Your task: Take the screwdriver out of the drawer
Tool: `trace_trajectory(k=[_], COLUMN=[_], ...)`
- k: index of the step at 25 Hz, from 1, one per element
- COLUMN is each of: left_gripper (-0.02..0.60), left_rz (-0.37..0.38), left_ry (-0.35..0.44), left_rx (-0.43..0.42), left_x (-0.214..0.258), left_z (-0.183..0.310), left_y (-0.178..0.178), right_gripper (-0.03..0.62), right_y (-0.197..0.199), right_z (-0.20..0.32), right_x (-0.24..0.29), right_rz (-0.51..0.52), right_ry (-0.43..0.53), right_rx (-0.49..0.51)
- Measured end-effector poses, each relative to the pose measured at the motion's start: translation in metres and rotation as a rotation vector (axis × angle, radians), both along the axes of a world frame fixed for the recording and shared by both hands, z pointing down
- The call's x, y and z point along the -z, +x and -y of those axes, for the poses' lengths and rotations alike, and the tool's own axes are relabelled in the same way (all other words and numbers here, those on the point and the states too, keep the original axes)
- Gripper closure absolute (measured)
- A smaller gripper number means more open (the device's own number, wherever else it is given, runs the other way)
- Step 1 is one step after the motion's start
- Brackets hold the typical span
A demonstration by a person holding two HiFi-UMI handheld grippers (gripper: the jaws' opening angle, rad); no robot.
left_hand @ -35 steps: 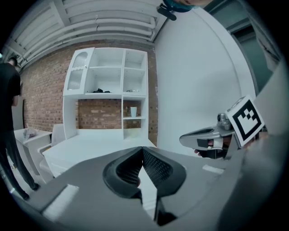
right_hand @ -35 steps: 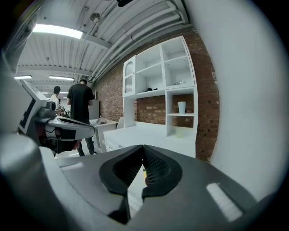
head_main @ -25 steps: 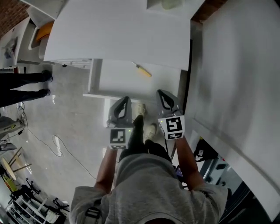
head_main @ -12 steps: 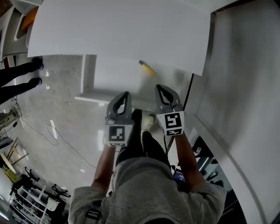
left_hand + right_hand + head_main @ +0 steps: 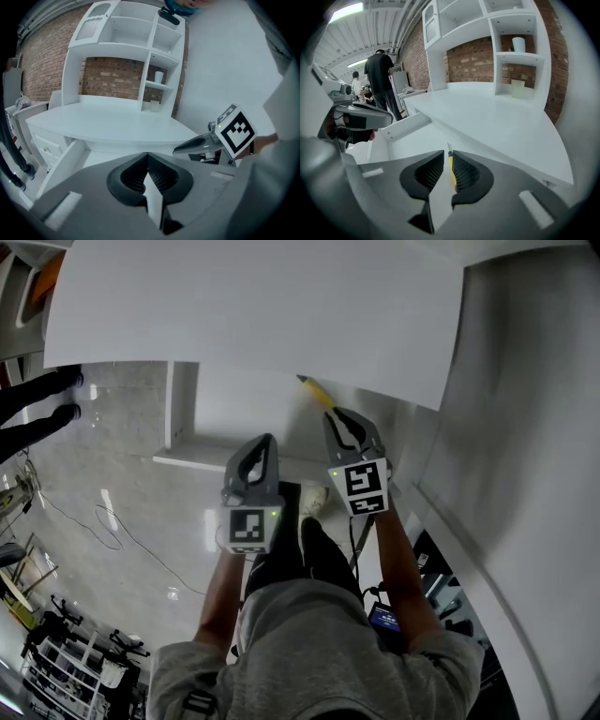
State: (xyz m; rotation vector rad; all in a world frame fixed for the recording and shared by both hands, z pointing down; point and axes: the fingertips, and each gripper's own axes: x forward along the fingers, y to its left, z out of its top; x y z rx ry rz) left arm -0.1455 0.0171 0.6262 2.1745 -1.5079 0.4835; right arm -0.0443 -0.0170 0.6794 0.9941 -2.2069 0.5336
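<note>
A screwdriver (image 5: 315, 390) with a yellow handle lies in the open white drawer (image 5: 234, 407) under the desk edge. My right gripper (image 5: 332, 415) hovers just short of it, tips aimed at the handle. Its jaws have just been opening and stand a narrow gap apart. In the right gripper view the screwdriver (image 5: 451, 165) shows through the gap of the right gripper (image 5: 448, 153), and no pad presses on it. My left gripper (image 5: 266, 441) hangs over the drawer's front wall, left of the right one. In the left gripper view the left gripper (image 5: 147, 154) is shut on nothing.
The white desk top (image 5: 253, 306) overhangs the drawer's back. A white panel (image 5: 525, 427) runs along the right. A shelf unit (image 5: 511, 42) with cups stands on the desk. A person's legs (image 5: 37, 404) stand at far left, and cables (image 5: 112, 531) lie on the floor.
Both grippers have sunk and come forward over the drawer. The right gripper's tips have closed in on the screwdriver's handle.
</note>
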Motion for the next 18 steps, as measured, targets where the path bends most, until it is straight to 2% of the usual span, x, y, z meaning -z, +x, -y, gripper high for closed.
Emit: trace_trajectory(k=[5, 18], left_gripper=[0.569, 0.569], left_rz=[-0.006, -0.015], left_ry=[-0.009, -0.03], left_rx=[0.008, 0.037], left_x=[-0.004, -0.014], left_z=[0.005, 0.008], left_y=[-0.005, -0.021], right_gripper=[0.479, 0.441], right_y=[-0.012, -0.022], right_z=[0.01, 0.025], right_x=[-0.032, -0.105], right_rz=[-0.024, -0.18], right_ry=[-0.077, -0.166], right_rx=[0.043, 0.108])
